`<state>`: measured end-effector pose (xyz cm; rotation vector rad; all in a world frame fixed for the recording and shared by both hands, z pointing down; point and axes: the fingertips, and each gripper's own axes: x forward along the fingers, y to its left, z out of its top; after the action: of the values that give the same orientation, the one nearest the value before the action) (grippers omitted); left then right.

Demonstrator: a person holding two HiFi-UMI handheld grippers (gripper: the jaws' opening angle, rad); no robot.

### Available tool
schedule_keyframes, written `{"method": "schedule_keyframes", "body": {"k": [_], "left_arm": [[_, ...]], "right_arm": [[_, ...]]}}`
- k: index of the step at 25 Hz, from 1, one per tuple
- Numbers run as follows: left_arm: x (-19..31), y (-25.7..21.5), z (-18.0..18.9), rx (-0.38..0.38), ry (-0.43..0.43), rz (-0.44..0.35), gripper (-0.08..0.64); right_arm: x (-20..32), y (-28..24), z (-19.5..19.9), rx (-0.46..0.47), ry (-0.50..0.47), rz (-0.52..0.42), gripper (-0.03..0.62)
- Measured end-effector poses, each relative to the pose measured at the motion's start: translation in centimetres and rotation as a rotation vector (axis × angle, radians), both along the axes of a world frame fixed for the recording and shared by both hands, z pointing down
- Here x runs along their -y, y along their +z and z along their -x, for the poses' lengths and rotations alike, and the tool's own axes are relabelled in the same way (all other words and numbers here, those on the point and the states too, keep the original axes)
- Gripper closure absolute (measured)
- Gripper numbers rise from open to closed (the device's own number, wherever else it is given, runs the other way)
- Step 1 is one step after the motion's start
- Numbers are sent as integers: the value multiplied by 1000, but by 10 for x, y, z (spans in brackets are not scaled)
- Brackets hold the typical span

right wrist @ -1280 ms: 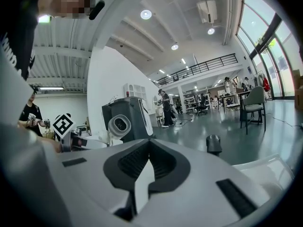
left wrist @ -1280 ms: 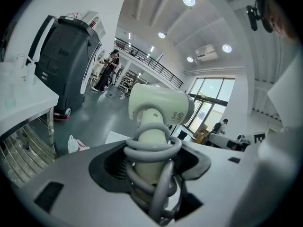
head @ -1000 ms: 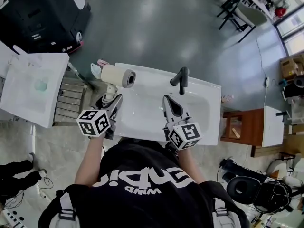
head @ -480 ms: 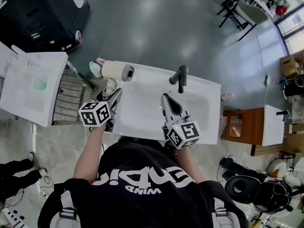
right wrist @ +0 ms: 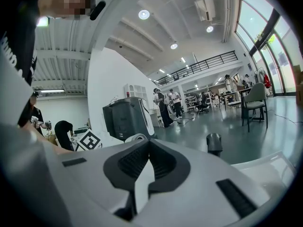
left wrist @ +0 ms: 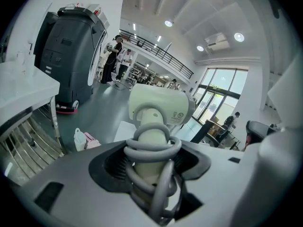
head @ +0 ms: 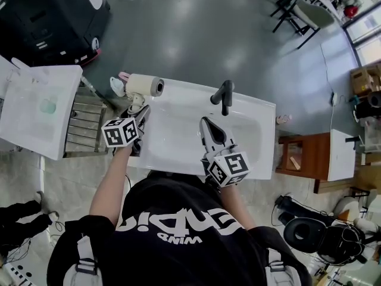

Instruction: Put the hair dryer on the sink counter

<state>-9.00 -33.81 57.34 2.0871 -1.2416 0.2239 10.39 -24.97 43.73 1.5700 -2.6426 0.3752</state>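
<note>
The hair dryer [head: 143, 85] is gripped by its handle in the left gripper [head: 140, 115] at the sink counter's [head: 172, 154] far-left corner, so only setting down and release are judged left; the right gripper [head: 208, 127] is closed, empty.

Head view, ten o'clock: black machine [head: 47, 16] on grey floor [head: 178, 28]. Nine o'clock: white basin [head: 38, 109], with metal rack [head: 86, 124] just beside it at its three o'clock. Eleven o'clock, nearer centre: small white and pink bottles [head: 119, 85]. One o'clock: chair [head: 294, 8]. Two o'clock, at the edge: cardboard box [head: 362, 83]. Three o'clock: wooden stand [head: 303, 158]. Four o'clock: black round thing [head: 309, 236], kind unclear. Left gripper view, eleven o'clock: people [left wrist: 116, 58] standing far off; three o'clock: tall windows [left wrist: 215, 100].
</note>
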Motion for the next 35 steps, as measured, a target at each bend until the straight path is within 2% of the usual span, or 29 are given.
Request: {"method": "schedule_keyframes", "body": {"k": [23,35], "left_arm": [[31,73,-16,157,-19,166,285],[34,91,-17,214,-23,213,285]], "right_arm": [[2,12,-13,-2,12,30,574],[1,15,-20,3,19,40,574]]}}
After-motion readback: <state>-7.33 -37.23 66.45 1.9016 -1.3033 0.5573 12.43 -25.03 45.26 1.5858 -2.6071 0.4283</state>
